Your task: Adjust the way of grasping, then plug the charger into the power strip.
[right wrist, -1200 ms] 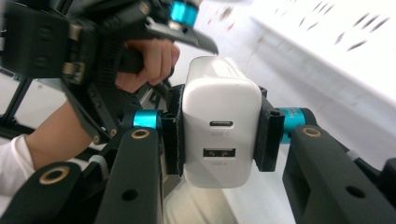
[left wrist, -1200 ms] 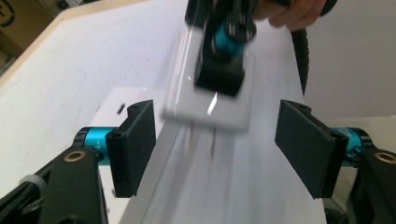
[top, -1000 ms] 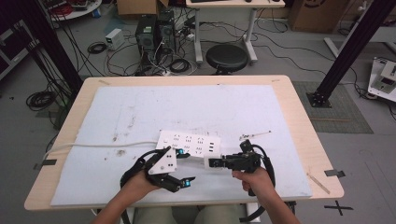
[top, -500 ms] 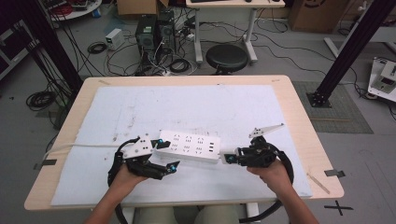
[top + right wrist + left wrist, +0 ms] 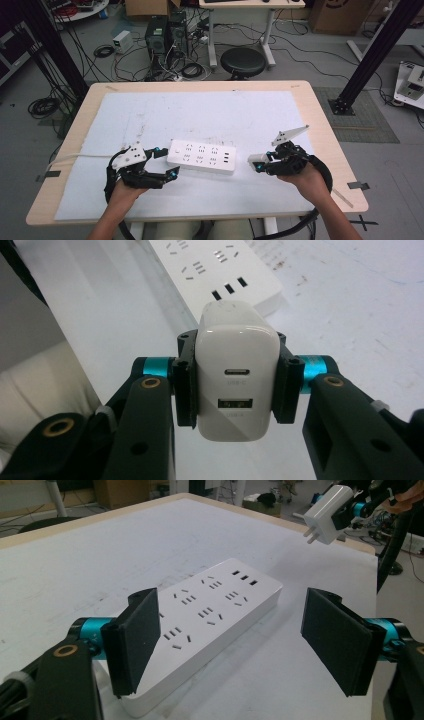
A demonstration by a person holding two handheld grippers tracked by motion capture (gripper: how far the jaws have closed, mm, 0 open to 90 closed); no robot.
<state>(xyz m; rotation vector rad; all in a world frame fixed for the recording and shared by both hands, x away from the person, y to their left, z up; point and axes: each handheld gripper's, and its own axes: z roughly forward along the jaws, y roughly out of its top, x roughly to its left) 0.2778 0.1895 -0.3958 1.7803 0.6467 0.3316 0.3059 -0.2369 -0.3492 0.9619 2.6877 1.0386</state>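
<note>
White charger: a small white charger [image 5: 237, 372] sits between the two black pads of the right gripper [image 5: 261, 165], pressed from both sides. Its back face shows two ports, one above the other. In the left gripper view the same charger [image 5: 327, 514] hangs in the air with its two metal pins pointing down and to the left.
Right gripper: closed tight on the charger, held by a hand at the right side of the table, above the mat and just off the right end of the power strip.
Left gripper: the left gripper [image 5: 165, 162] is at the left end of the power strip. Its jaws have just been opening and now stand wide apart; the pads do not press on anything.
Power strip: a long white power strip [image 5: 201, 157] lies flat on the mat between the two grippers, sockets facing up.
Mat: a pale mat [image 5: 200, 107] covers most of the wooden table [image 5: 320, 115].
</note>
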